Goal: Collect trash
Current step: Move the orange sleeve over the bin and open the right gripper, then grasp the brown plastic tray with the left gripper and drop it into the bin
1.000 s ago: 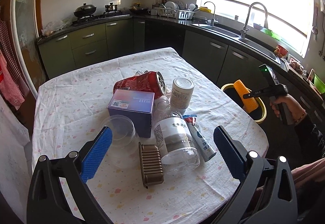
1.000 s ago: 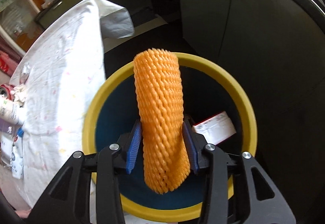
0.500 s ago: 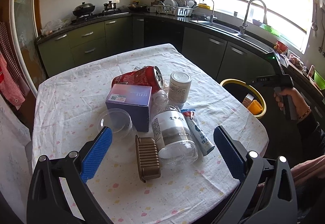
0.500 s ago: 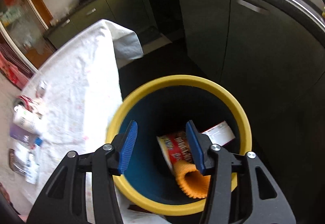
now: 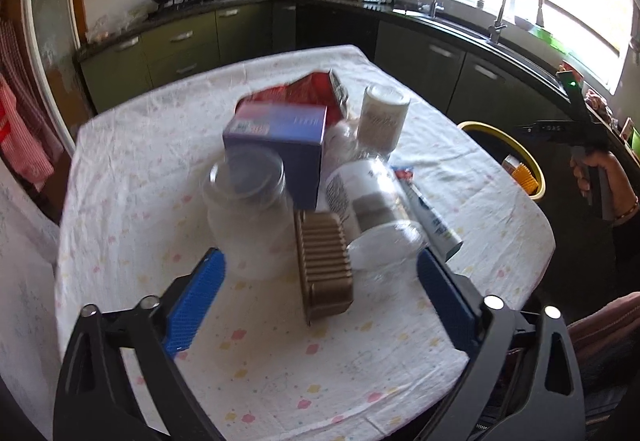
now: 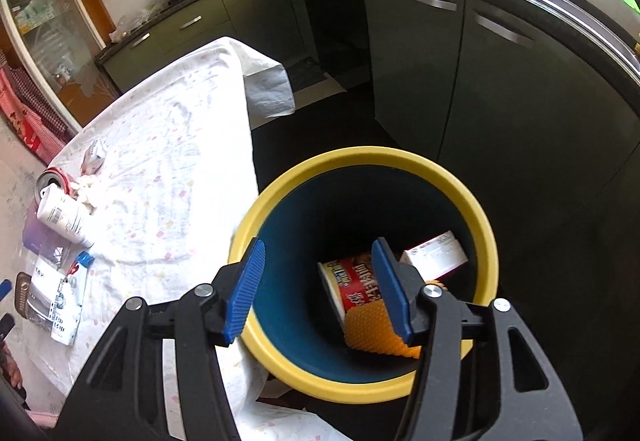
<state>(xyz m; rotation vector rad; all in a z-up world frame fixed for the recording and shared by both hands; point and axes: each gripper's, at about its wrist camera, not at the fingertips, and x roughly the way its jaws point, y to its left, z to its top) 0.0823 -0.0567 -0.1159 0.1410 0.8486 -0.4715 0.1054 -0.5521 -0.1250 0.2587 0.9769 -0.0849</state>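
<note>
My right gripper [image 6: 318, 287] hangs over the yellow-rimmed bin [image 6: 362, 157] at lower centre, blue pads spread wide with nothing between them. Inside the bin lie an orange foam net [image 6: 370, 333], a red noodle cup [image 6: 354, 279] and a white carton [image 6: 434, 255]. My left gripper [image 5: 320, 293] is also wide open and empty, above the table's near edge. The rest of the trash crowds mid-frame, blurred: a clear cup [image 5: 246, 209], a purple box [image 5: 280, 137], a brown ridged tray [image 5: 324, 261], a clear bottle [image 5: 372, 213], a tube [image 5: 432, 217] and a white can [image 5: 382, 117]. Bare tablecloth [image 5: 132, 161] surrounds the pile.
</note>
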